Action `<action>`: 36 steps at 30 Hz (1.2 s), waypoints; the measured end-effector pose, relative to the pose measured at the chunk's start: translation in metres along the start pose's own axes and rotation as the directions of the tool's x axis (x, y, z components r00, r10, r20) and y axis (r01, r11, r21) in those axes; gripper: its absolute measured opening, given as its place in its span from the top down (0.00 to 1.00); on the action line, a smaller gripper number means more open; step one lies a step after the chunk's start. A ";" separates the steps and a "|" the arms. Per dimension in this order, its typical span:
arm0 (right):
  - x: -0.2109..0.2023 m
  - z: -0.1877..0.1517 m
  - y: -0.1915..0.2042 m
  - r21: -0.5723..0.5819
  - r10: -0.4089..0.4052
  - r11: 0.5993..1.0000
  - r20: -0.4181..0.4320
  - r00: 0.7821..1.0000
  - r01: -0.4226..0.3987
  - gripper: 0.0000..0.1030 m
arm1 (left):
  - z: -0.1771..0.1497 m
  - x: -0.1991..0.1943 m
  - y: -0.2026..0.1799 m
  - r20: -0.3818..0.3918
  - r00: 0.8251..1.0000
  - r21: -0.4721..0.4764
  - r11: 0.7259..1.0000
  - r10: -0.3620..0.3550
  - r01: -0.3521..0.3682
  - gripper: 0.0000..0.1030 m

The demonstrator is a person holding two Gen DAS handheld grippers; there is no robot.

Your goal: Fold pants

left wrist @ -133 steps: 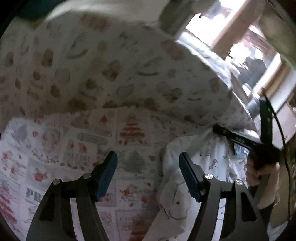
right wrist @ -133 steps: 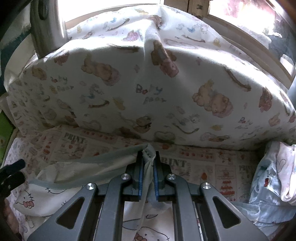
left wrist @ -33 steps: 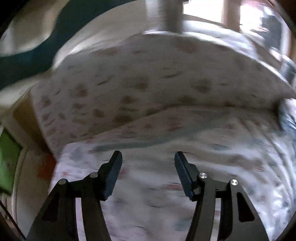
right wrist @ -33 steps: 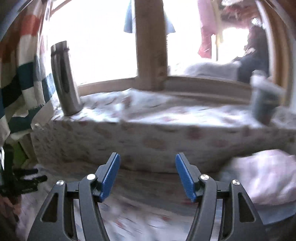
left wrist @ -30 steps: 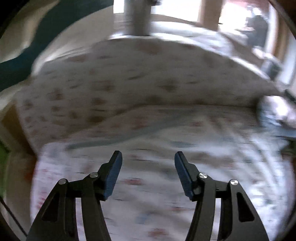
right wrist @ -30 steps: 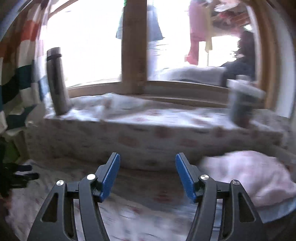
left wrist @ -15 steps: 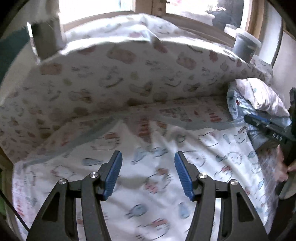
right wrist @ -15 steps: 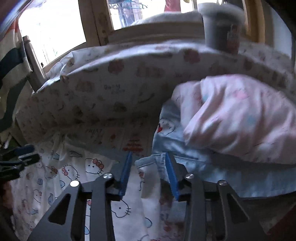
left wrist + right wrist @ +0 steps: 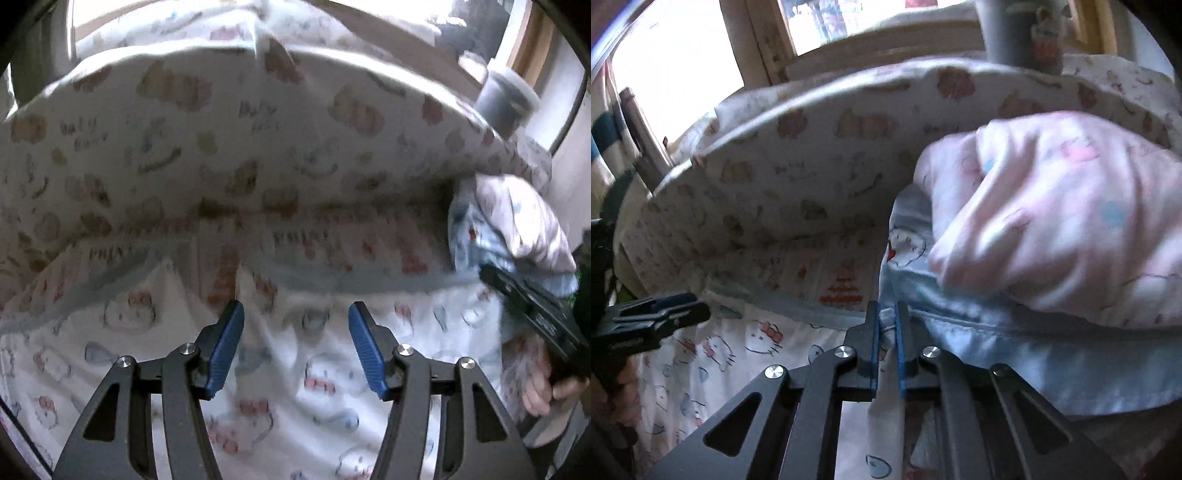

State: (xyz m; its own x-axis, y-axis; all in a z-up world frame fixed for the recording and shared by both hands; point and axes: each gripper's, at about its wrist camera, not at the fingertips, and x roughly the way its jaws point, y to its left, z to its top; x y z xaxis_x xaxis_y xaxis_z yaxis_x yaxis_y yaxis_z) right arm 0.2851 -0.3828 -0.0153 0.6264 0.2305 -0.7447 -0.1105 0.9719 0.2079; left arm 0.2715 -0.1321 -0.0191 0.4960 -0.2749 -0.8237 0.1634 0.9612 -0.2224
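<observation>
Since half a second ago your right hand-held gripper (image 9: 886,328) has narrowed from partly parted to pinched tight on the blue hem of the pants (image 9: 746,343), while your left hand-held gripper (image 9: 295,343) has dropped closer to the cloth with its jaws standing wide and empty.

Working outward from the right pinch: the hem runs left from it as a pale blue band, and the white cat-print fabric spreads flat below that band across the bed. The left hand-held gripper hovers above the middle of that spread, just short of the hem, touching nothing that you can see. Just right of the pinch lies a heap of other laundry (image 9: 1052,229), pink over light blue, pressed close to the hem. Behind the hem rises the bear-print cushion (image 9: 229,147).

Judge the pants as light, thin and limp: they will sag and slip between pads unless you take a bunched edge. The hem is the firmer part, so bring your left jaws onto that band, well left of the right pinch. Watch that the right pinch holds no light blue cloth from the heap.
</observation>
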 end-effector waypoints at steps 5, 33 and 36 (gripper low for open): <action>-0.013 0.003 -0.007 0.009 -0.076 0.997 0.053 0.996 0.076 0.93 | 0.015 0.019 0.009 -0.015 0.998 -0.016 0.998 0.067 -0.067 0.51; 0.002 0.001 -0.007 0.026 -0.145 0.989 0.032 0.989 0.144 0.94 | 0.034 0.037 0.015 0.018 0.999 0.024 0.999 0.030 -0.030 0.93; 0.006 0.000 -0.011 0.054 -0.123 0.991 0.025 0.992 0.121 0.94 | 0.031 0.044 0.016 0.021 0.999 0.021 0.999 0.027 -0.028 0.91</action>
State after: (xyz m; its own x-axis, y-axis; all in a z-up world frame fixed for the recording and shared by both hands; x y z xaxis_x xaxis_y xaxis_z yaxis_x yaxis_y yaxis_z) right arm 0.2902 -0.3927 -0.0215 0.6546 0.1081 -0.7482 0.0079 0.9887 0.1497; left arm 0.3224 -0.1296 -0.0423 0.5179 -0.2492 -0.8184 0.1673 0.9677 -0.1888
